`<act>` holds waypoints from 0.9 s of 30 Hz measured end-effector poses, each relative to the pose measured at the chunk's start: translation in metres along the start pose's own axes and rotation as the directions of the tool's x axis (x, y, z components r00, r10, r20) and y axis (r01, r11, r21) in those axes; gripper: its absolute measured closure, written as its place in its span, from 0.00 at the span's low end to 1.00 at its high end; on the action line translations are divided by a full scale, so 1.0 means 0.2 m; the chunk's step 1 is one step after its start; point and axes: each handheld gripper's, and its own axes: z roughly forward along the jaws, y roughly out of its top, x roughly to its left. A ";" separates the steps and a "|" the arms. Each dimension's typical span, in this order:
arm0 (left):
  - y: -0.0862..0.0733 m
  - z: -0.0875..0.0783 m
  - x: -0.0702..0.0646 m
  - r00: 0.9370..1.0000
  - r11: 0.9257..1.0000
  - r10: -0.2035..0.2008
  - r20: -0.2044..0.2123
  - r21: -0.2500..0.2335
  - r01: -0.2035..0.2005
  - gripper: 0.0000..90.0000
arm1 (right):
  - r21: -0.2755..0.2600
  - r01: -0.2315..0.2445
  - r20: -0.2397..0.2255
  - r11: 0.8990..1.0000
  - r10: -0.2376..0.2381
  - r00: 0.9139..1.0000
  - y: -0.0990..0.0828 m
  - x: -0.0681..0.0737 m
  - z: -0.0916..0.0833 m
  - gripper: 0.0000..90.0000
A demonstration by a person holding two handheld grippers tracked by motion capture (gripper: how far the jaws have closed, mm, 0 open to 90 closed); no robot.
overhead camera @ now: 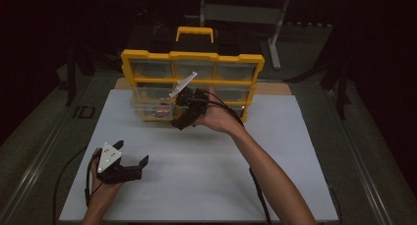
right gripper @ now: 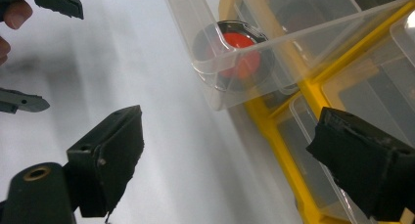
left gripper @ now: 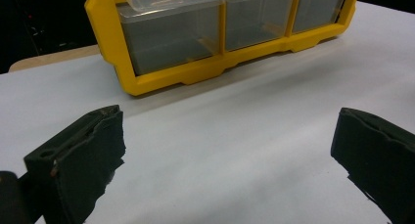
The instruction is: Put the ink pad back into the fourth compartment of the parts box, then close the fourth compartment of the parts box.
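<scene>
2 claws stand open and empty: the right claw (overhead camera: 183,112) hovers just beside a pulled-out clear drawer (right gripper: 222,82) holding a red-and-black disc (right gripper: 238,55) in the yellow organizer (overhead camera: 192,58); the left claw (overhead camera: 132,158) rests on the white worktop (overhead camera: 221,176).

One yellow organizer (overhead camera: 192,55); nine drawers; two claws

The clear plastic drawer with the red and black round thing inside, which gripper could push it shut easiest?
Probably the right gripper: open, beside the pulled-out clear plastic drawer. The left gripper rests far back.
</scene>
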 end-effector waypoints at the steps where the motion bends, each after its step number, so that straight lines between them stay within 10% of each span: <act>1: 0.00 0.00 0.00 1.000 1.000 0.000 0.000 -0.001 0.000 0.00 | -0.002 0.000 0.000 1.000 0.000 1.000 0.00 0.00 0.00 0.12; 27: 0.00 0.00 0.00 1.000 1.000 -0.001 -0.003 0.000 0.001 0.00 | -0.021 0.001 -0.027 1.000 -0.002 1.000 -0.02 0.05 0.04 0.15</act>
